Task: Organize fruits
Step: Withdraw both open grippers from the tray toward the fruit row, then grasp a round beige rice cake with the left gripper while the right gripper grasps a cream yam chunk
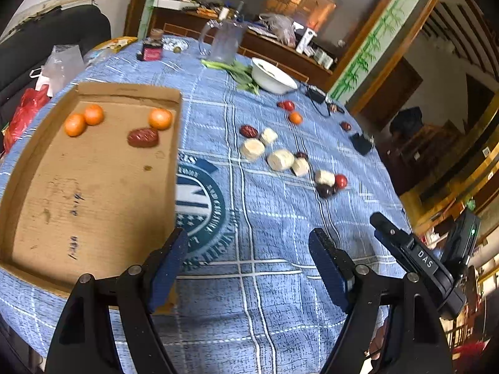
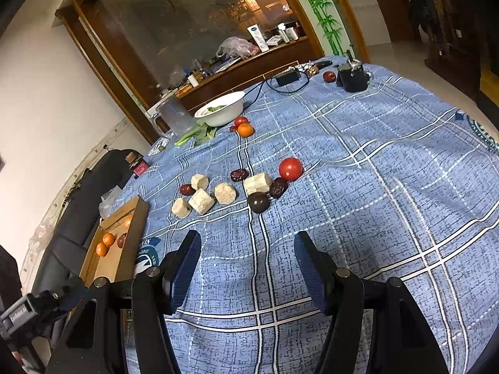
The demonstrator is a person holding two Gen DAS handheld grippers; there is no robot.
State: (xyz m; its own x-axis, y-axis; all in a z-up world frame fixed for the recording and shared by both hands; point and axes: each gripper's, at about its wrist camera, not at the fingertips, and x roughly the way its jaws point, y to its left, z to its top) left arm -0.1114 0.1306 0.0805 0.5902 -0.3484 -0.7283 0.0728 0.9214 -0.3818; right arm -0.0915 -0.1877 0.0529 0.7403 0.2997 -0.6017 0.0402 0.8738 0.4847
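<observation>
Fruits: most sit loose on the blue checked tablecloth [image 2: 358, 187], ahead of both grippers; four are already in the cardboard tray [image 1: 93, 187].

Right gripper [image 2: 246, 268]: jaws part-open, nothing between them, only cloth below. Straight ahead of the tips is the main cluster. Nearest is a dark round fruit [image 2: 258, 202], a dark red date [image 2: 278, 187] just beside it, the red tomato [image 2: 290, 169] slightly further and to the right. The pale cut chunks [image 2: 224, 193] lie ahead-left, with more dates among them. A small orange [image 2: 245, 130] and a second tomato sit well beyond, near the white bowl [image 2: 221, 110].

Left gripper [image 1: 249, 265]: jaws wide, empty. The tray is to its left, its near wall just beside the left finger. Inside, at the far end: three oranges [image 1: 75, 124] and one date [image 1: 142, 137].

Handling, my read:
- Tomato: smooth, slippery, thin skin. Grip across the widest part, light squeeze, or it squirts out or bruises.
- Dates: small, wrinkled, firm-ish, light. Pinch across the short axis; they touch neighbours, so come in from the open side.
- Dark round fruit: likely firm and will roll. Centre the pads on it.
- Pale chunks: look fibrous and stiff with flat faces. Clamp on opposite flats.
- All are light; the risk is rolling on the cloth.
</observation>
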